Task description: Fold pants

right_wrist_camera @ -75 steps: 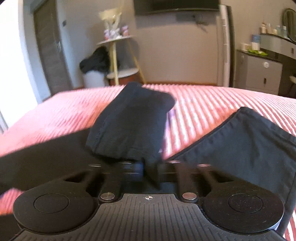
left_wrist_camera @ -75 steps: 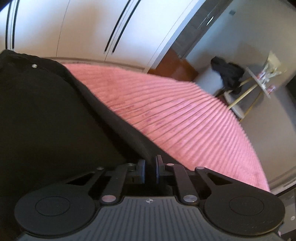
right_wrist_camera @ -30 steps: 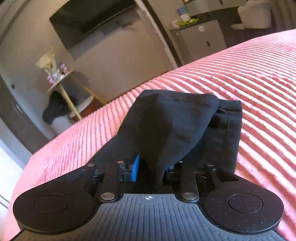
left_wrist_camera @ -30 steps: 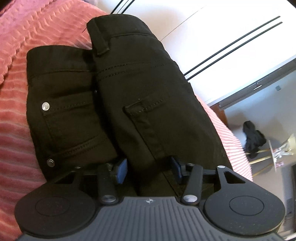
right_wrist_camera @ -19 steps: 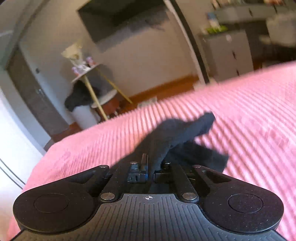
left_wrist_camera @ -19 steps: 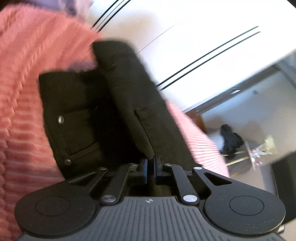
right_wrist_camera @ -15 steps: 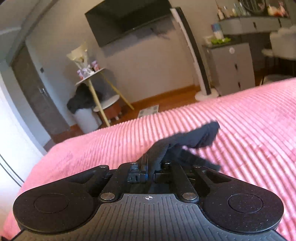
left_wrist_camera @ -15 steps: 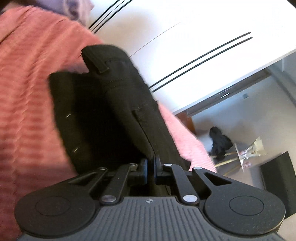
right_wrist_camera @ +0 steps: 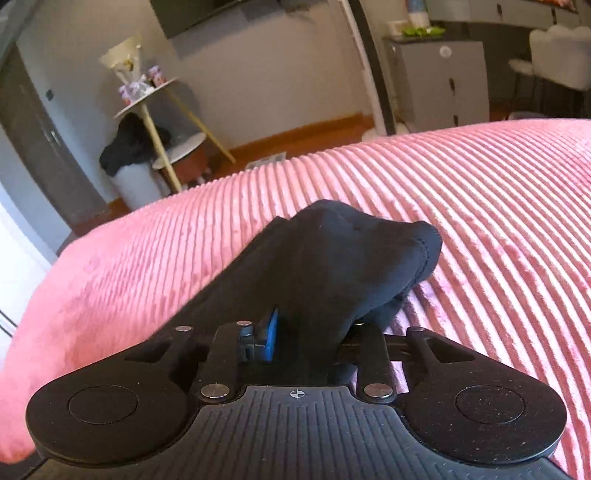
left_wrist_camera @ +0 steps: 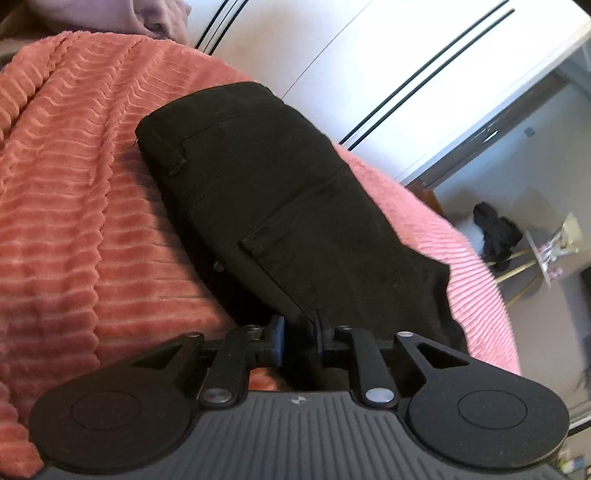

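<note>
Black pants [left_wrist_camera: 280, 192] lie folded lengthwise on a pink ribbed bedspread [left_wrist_camera: 74, 192], waistband far, back pocket up. My left gripper [left_wrist_camera: 298, 334] has its jaws parted a little, with the pants' near edge between them. In the right wrist view the bunched leg end of the pants [right_wrist_camera: 332, 258] lies on the bedspread [right_wrist_camera: 480, 206]. My right gripper [right_wrist_camera: 308, 341] has its jaws parted, with the cloth lying loosely between them.
A lilac pillow [left_wrist_camera: 122, 14] lies at the bed's head. White wardrobe doors [left_wrist_camera: 369, 55] stand beyond the bed. A gold-legged side table [right_wrist_camera: 159, 99], a white bin with dark clothes [right_wrist_camera: 133, 173] and a grey cabinet [right_wrist_camera: 439, 77] stand past the bed's foot.
Both grippers were shut on the pants half a second ago and have now parted. The top half now lies flat over the lower half, and the leg end has dropped onto the bed.
</note>
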`<state>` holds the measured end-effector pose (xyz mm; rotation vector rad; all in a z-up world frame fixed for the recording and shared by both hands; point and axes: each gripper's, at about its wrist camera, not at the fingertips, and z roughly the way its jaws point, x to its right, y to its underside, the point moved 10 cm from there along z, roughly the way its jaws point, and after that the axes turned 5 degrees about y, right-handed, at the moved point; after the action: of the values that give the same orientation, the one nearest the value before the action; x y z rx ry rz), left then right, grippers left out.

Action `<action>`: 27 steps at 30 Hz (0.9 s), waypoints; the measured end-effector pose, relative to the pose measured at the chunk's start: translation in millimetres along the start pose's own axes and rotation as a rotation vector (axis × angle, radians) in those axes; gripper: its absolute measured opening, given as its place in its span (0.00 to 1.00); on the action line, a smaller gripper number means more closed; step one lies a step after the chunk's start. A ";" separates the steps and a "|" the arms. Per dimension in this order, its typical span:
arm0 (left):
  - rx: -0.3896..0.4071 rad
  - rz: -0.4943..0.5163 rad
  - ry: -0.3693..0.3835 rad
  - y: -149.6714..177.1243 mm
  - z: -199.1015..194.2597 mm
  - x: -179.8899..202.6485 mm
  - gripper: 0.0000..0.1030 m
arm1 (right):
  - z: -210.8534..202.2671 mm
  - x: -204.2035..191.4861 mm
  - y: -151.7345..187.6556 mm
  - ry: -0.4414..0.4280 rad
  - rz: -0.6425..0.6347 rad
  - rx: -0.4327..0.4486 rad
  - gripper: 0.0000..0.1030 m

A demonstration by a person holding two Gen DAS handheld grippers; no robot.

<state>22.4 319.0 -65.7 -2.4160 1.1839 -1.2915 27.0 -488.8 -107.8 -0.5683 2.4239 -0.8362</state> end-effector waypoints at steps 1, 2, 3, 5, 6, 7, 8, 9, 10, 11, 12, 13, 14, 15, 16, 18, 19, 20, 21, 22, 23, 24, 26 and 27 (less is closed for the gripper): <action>0.002 -0.006 -0.009 0.3 -1.4 -2.4 0.15 | -1.7 -2.9 -4.8 0.002 -0.017 0.011 0.06; 0.006 -0.011 -0.020 0.2 -3.4 -5.8 0.15 | -4.7 -8.6 -11.9 0.003 -0.043 0.024 0.06; 0.020 -0.019 -0.043 2.9 3.6 -2.7 0.15 | -11.1 -15.8 -19.0 -0.013 -0.074 0.049 0.06; 0.055 -0.021 -0.073 5.8 6.9 -5.3 0.20 | -32.6 -32.0 -33.6 -0.102 -0.099 0.133 0.06; 0.075 -0.025 -0.090 4.8 3.0 -9.4 0.21 | -42.5 -36.2 -39.2 -0.136 -0.100 0.171 0.06; 0.091 -0.026 -0.105 2.0 -1.7 -12.0 0.23 | -49.8 -38.1 -42.6 -0.159 -0.107 0.205 0.06; 0.117 -0.024 -0.125 -1.9 -8.8 -15.6 0.27 | -54.1 -37.5 -43.9 -0.163 -0.129 0.240 0.07; 0.144 -0.022 -0.144 -6.1 -14.0 -16.2 0.30 | -52.7 -33.9 -42.6 -0.135 -0.160 0.264 0.11; 0.173 -0.013 -0.160 -11.6 -21.5 -16.8 0.32 | -44.4 -26.3 -38.1 -0.060 -0.204 0.257 0.33; 0.197 -0.003 -0.179 -15.6 -26.8 -17.8 0.36 | -34.0 -16.4 -31.7 0.032 -0.242 0.216 0.55; 0.222 0.009 -0.199 -19.8 -32.3 -17.9 0.41 | -24.2 -3.6 -25.2 0.118 -0.266 0.166 0.54; 0.241 0.022 -0.214 -23.3 -38.0 -17.8 0.45 | -20.1 8.9 -21.5 0.181 -0.257 0.133 0.49; 0.257 0.036 -0.231 -27.2 -41.5 -16.3 0.54 | -23.0 23.6 -19.9 0.230 -0.209 0.127 0.49; 0.268 0.054 -0.239 -31.0 -42.0 -13.0 0.58 | -30.1 34.2 -20.3 0.248 -0.156 0.147 0.50; 0.274 0.081 -0.235 -32.8 -42.7 -9.4 0.58 | -37.5 39.6 -21.3 0.255 -0.119 0.166 0.50; 0.276 0.125 -0.234 -33.5 -35.5 -0.7 0.63 | -55.1 32.5 -23.5 0.276 -0.132 0.218 0.50; 0.274 0.138 -0.242 -32.6 -32.7 1.3 0.64 | -63.9 17.1 -22.7 0.253 -0.168 0.240 0.50; 0.271 0.145 -0.250 -30.9 -29.2 3.3 0.65 | -70.5 -5.6 -20.1 0.202 -0.209 0.253 0.50; 0.259 0.150 -0.254 -28.4 -24.0 5.2 0.66 | -78.0 -30.0 -15.2 0.140 -0.255 0.259 0.50; 0.244 0.156 -0.260 -25.0 -16.6 5.8 0.67 | -84.9 -59.5 -6.3 0.063 -0.314 0.252 0.50; 0.231 0.165 -0.272 -23.1 -12.7 6.9 0.68 | -91.3 -91.6 6.4 -0.022 -0.377 0.233 0.50; 0.224 0.180 -0.287 -22.2 -8.5 7.2 0.68 | -96.9 -125.8 23.2 -0.108 -0.443 0.204 0.50; 0.218 0.225 -0.311 -23.3 -2.1 9.0 0.68 | -106.8 -194.2 67.0 -0.276 -0.575 0.124 0.49; 0.222 0.251 -0.332 -26.0 0.5 10.4 0.68 | -110.5 -225.9 88.6 -0.347 -0.635 0.085 0.46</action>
<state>40.9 329.1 -47.3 -2.1347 1.1357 -0.8571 120.1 -256.0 -17.0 -1.3631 1.8899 -0.9769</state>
